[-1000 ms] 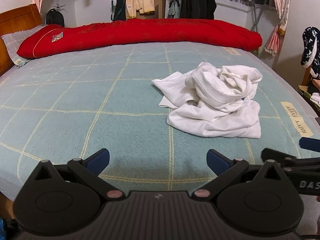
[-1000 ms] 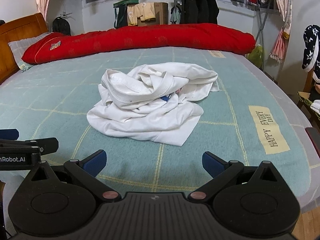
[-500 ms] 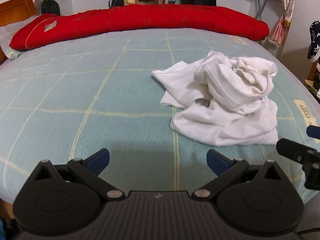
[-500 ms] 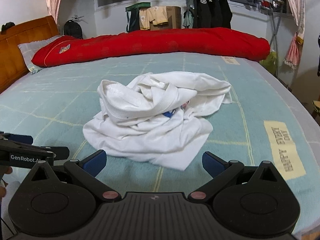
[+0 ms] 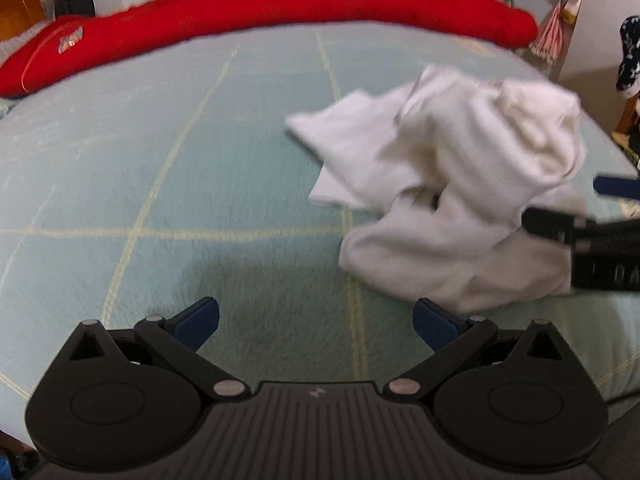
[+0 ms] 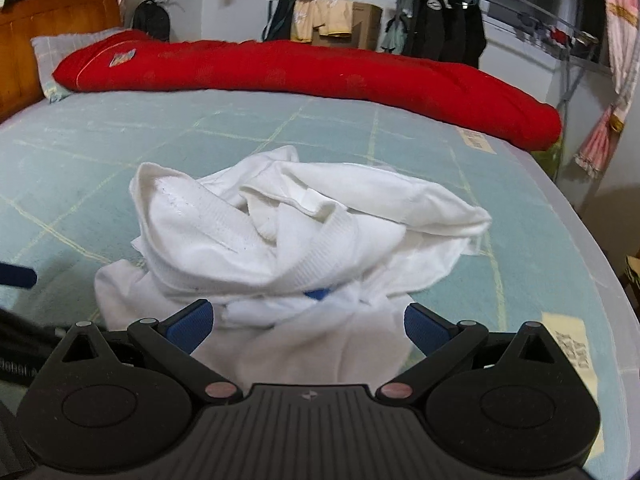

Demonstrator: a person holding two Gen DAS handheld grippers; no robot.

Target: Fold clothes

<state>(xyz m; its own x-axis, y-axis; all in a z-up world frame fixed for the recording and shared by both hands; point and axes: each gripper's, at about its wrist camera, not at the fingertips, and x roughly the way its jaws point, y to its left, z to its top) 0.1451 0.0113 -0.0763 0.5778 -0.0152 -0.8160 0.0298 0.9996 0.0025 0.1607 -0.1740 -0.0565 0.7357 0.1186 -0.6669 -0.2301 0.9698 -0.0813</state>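
Bed (image 6: 120, 152) with a red quilt (image 6: 304, 72) along its far edge, well behind the work. Left tongs (image 5: 316, 320) released, over bare sheet; the crumpled white garment (image 5: 460, 200) lies ahead to their right, no clear long axis. Right tongs (image 6: 306, 322) released, the garment (image 6: 288, 232) lying directly ahead, its near edge between the fingertips.

White garment (image 5: 460, 184) motion-blurred; right tool (image 5: 592, 232) cropped by frame edge.
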